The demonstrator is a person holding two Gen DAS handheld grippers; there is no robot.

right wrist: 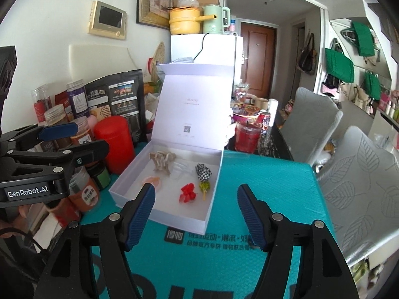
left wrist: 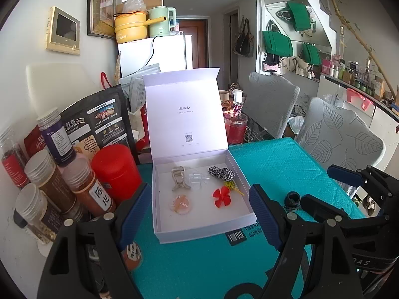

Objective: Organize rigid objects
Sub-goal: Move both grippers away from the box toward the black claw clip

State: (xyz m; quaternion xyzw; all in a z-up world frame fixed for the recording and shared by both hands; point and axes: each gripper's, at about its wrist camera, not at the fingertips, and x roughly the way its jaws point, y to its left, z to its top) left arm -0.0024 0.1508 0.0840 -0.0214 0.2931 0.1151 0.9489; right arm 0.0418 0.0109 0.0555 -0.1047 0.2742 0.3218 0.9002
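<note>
A white box (left wrist: 204, 231) with its lid standing open sits on the teal mat (left wrist: 274, 159). Inside lie a beige claw clip (left wrist: 179, 180), a clear clip (left wrist: 197, 178), a checkered hair tie (left wrist: 222, 172), a red flower clip (left wrist: 222, 197), a yellow-green clip (left wrist: 230, 185) and a round peach piece (left wrist: 181, 203). A small black ring (left wrist: 292, 199) rests on the mat right of the box. My left gripper (left wrist: 199, 214) hangs open in front of the box, holding nothing. My right gripper (right wrist: 197, 214) is open and empty too, near the box (right wrist: 179, 221); it shows beside the ring (left wrist: 321, 186).
Spice jars (left wrist: 82, 186), a red canister (left wrist: 116, 172) and a black pouch (left wrist: 99, 124) crowd the left of the box. A red drink cup (left wrist: 235, 129) stands behind it. Two leaf-print chairs (left wrist: 341, 137) line the table's right edge. The left gripper (right wrist: 92, 137) reaches in at the left.
</note>
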